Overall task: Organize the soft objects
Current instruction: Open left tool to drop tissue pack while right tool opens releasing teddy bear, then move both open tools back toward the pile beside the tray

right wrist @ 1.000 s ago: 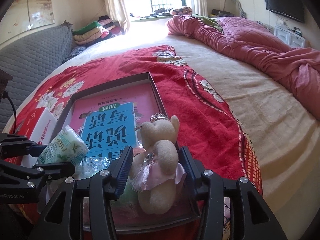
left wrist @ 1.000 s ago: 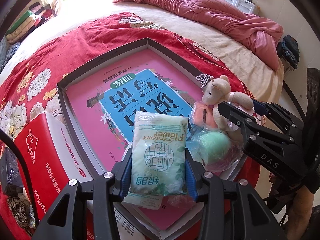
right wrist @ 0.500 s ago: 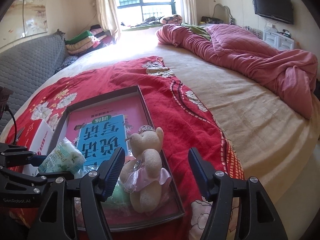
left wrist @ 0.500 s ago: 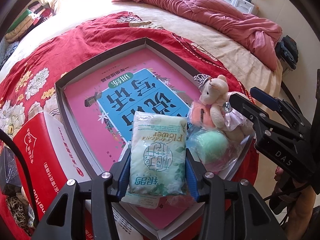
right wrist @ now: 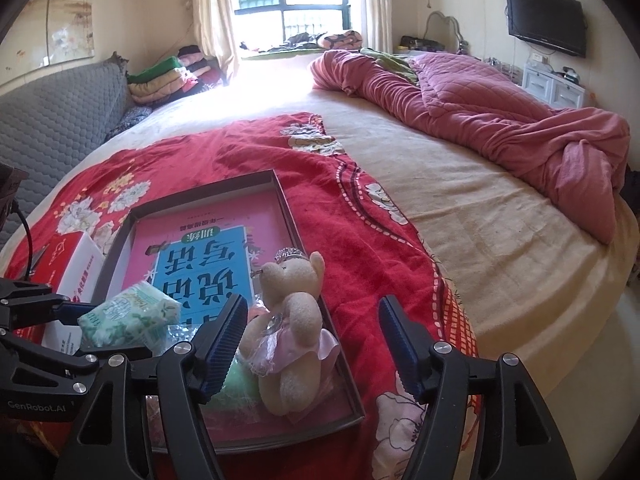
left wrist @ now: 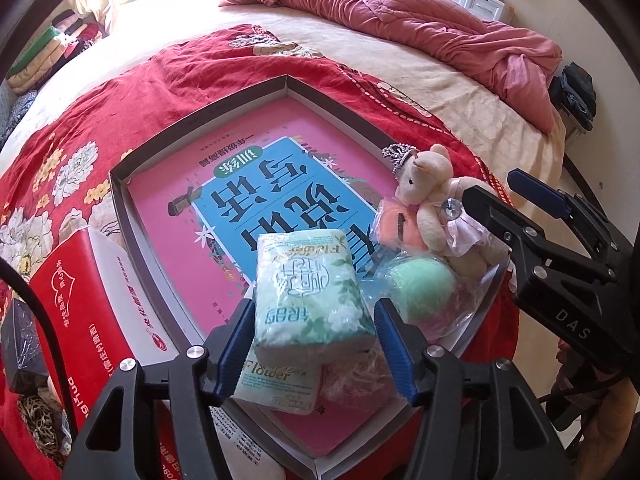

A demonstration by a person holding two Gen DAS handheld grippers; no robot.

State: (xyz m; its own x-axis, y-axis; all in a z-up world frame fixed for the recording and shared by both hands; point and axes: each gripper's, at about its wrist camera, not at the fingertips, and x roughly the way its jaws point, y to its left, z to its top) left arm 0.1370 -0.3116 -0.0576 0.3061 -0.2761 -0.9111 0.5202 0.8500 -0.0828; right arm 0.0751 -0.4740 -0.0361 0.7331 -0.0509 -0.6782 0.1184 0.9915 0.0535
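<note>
A green tissue pack (left wrist: 308,292) stands tilted between the fingers of my left gripper (left wrist: 312,340), over the near end of a shallow dark tray (left wrist: 200,120) lined with a pink and blue book. The jaws are opening, and the pads sit beside the pack without squeezing it. A cream teddy bear (right wrist: 292,320) in a pink dress and crown lies at the tray's (right wrist: 200,192) near right corner, on a bagged green ball (left wrist: 420,288) and a bagged orange item (left wrist: 394,228). My right gripper (right wrist: 312,344) is open, its fingers wide of the bear (left wrist: 432,200).
A red and white carton (left wrist: 80,300) lies just left of the tray. The tray rests on a red flowered blanket (right wrist: 240,152) on a large bed. A bunched pink quilt (right wrist: 480,112) lies at the far right. The bed's edge drops off to the right. A grey sofa (right wrist: 48,128) stands on the left.
The right jaws spread wide and let go of the bear, which stays in the tray. The left jaws widened and the tissue pack tipped up between them.
</note>
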